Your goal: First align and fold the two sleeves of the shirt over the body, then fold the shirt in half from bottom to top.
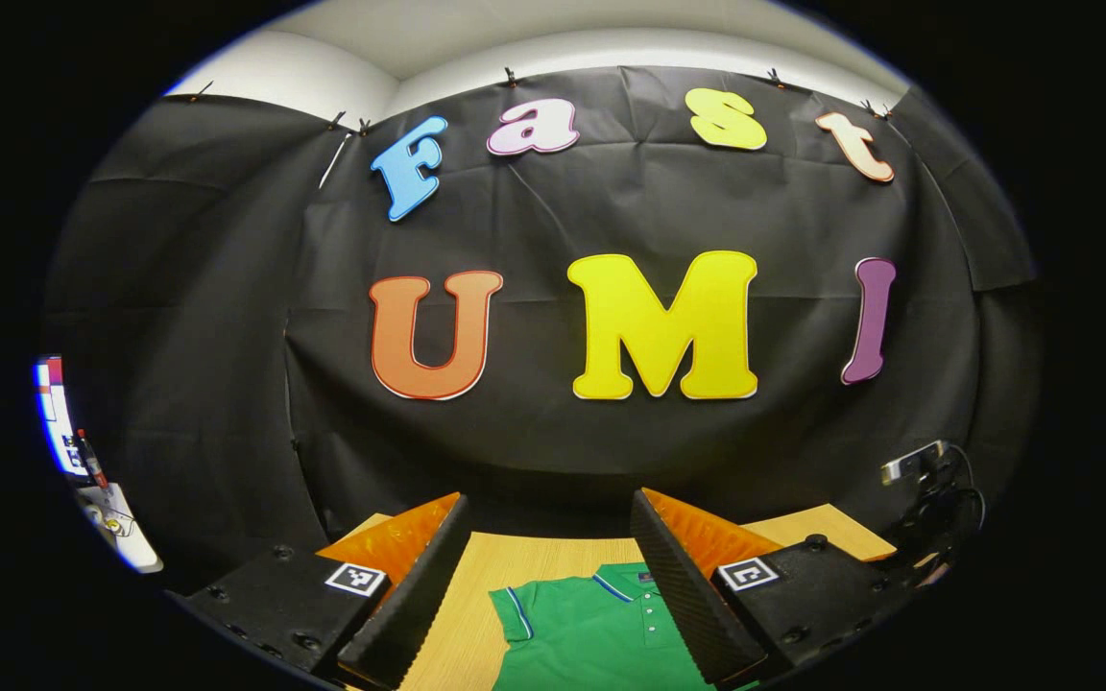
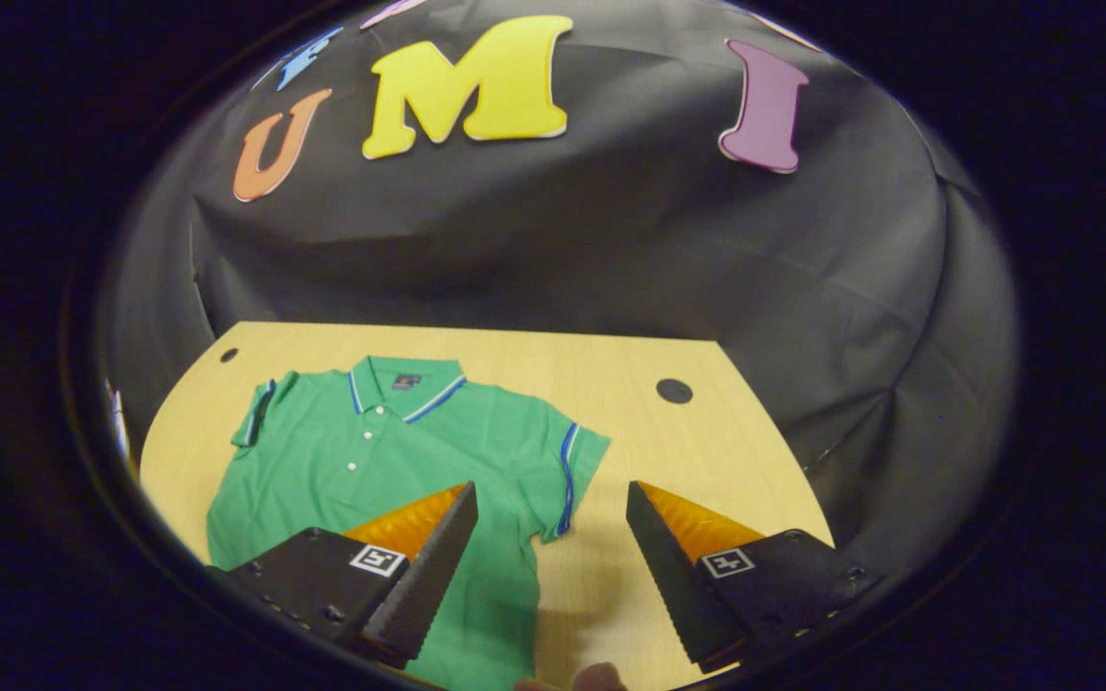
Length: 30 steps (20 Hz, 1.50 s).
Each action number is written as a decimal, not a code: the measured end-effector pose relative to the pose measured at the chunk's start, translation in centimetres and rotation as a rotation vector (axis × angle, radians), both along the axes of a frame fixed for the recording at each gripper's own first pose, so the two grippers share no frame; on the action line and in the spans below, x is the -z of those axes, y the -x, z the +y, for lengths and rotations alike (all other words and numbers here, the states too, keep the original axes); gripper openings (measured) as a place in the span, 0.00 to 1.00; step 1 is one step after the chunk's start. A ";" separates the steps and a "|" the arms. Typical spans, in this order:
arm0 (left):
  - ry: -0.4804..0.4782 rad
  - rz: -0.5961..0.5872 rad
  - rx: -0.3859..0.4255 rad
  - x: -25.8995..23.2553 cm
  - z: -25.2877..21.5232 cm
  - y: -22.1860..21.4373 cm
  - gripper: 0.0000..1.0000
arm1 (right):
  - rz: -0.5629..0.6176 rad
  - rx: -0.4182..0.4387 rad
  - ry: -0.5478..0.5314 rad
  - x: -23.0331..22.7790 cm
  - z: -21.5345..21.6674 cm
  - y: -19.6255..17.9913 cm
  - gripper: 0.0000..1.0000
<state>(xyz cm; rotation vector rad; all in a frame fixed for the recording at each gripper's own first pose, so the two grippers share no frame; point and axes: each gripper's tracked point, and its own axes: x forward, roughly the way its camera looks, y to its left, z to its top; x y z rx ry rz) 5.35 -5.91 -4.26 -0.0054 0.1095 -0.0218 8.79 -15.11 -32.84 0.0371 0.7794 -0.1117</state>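
A green polo shirt (image 2: pixel 390 451) is seen lying flat and face up on the wooden table (image 2: pixel 697 451), its collar (image 2: pixel 406 382) pointing toward twelve o'clock in the right gripper view and both short sleeves spread outward, so no fold has yet been made. The right gripper (image 2: pixel 551 499) is held above the table with its jaws spread and nothing between them; the shirt's nearer sleeve (image 2: pixel 572 470) lies just ahead of it, between its fingers at about eleven o'clock. The left gripper (image 1: pixel 549 509) is likewise released and empty, raised above the shirt, with the collar and button placket seen between its fingers at six o'clock. The step in hand is judged to be the first sleeve fold. It would be done best if each sleeve were taken at its striped cuff edge, pinched through one layer only, lifted just clear of the table and carried inward across the chest, so that the cuff is laid parallel to the placket. The body should be left undisturbed, since dragging would likely wrinkle the fabric and spoil the later bottom-to-top fold.
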 end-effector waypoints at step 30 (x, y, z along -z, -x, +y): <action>0.027 0.069 -0.040 1.7 -1.9 0.0 1.00 | 0.146 -0.021 -0.213 2.1 4.4 -6.9 0.00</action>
